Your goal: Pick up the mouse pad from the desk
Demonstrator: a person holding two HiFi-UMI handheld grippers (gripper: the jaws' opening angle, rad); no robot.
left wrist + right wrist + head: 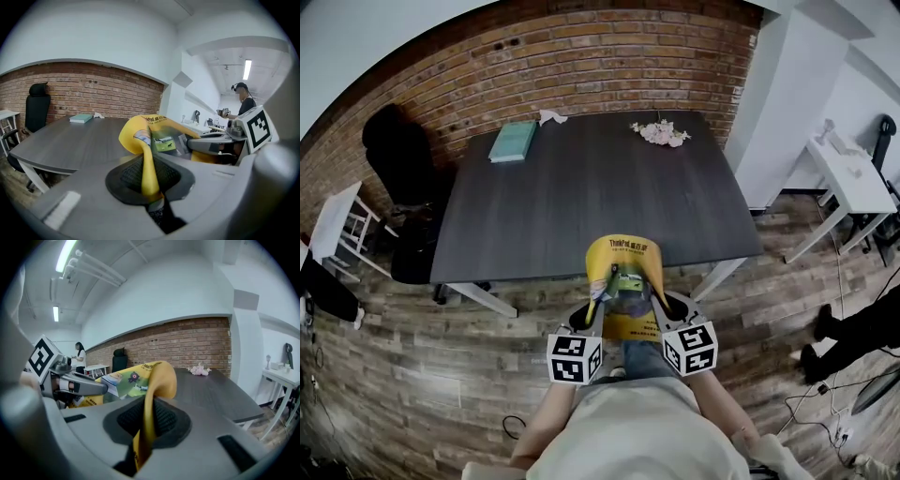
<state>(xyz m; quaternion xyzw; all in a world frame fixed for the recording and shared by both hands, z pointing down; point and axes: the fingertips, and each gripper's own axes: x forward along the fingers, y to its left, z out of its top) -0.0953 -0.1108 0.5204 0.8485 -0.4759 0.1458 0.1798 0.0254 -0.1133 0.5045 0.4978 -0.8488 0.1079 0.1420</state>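
Note:
The yellow mouse pad (pixel 623 272) hangs bent between my two grippers, lifted off the dark desk (pixel 581 202) and held over its near edge. My left gripper (pixel 595 314) is shut on the pad's left edge. In the left gripper view the yellow edge (pixel 149 173) is pinched between the black pads. My right gripper (pixel 659 309) is shut on the pad's right edge, and in the right gripper view the pad (pixel 150 404) curls up from the jaws. Its printed face arches upward in the middle.
A teal book (pixel 514 141), a crumpled white scrap (pixel 551 117) and pink flowers (pixel 660 133) lie at the desk's far side. A black chair (pixel 403 155) stands left. A white table (pixel 853 173) and a person's legs (pixel 853 333) are at the right.

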